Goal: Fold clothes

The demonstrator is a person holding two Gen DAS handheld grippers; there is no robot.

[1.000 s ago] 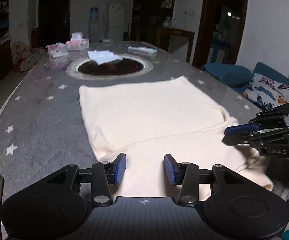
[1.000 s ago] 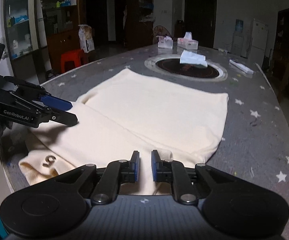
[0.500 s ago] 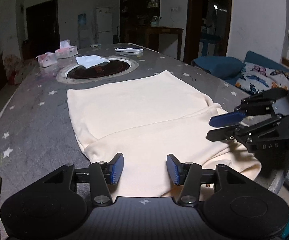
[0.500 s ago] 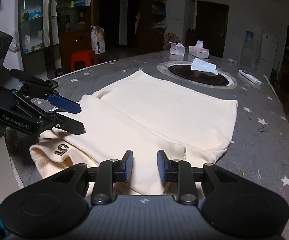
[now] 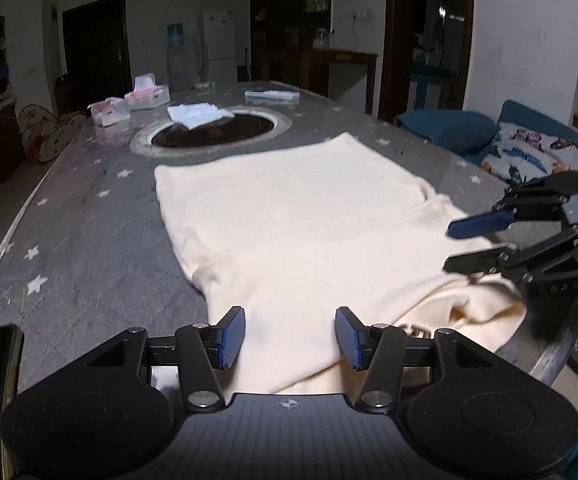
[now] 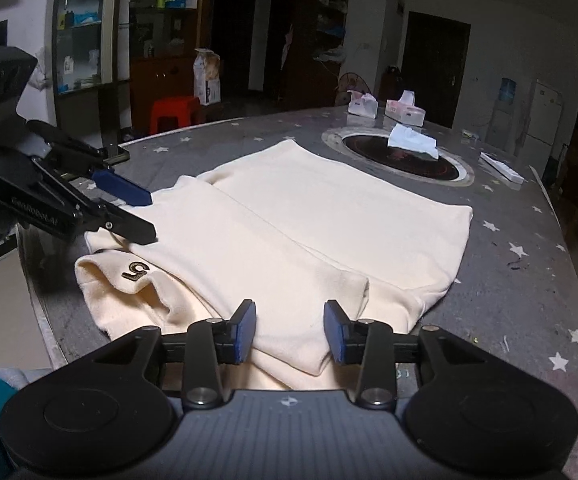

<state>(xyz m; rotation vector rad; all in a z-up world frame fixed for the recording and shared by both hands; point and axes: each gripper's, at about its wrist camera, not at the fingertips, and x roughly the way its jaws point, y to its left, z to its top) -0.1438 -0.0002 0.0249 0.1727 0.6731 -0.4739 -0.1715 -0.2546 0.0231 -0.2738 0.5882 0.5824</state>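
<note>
A cream garment (image 5: 297, 232) lies partly folded on the grey star-patterned table (image 5: 89, 240); it also shows in the right wrist view (image 6: 289, 232), with a dark "5" patch (image 6: 136, 271) near its left end. My left gripper (image 5: 290, 338) is open just above the garment's near edge, empty. My right gripper (image 6: 290, 330) is open over the opposite near edge, empty. Each gripper shows in the other's view: the right one (image 5: 465, 246) and the left one (image 6: 145, 216), both with jaws apart.
A round black hob (image 5: 213, 132) sits in the table's middle with a white cloth (image 5: 197, 114) on it. Tissue boxes (image 5: 147, 94) and a flat pack (image 5: 271, 97) lie beyond. A blue sofa with cushions (image 5: 529, 152) stands right of the table.
My right gripper has opened, letting go of the garment's edge. Both grippers have drawn back and risen a little; the left jaws opened wider.
</note>
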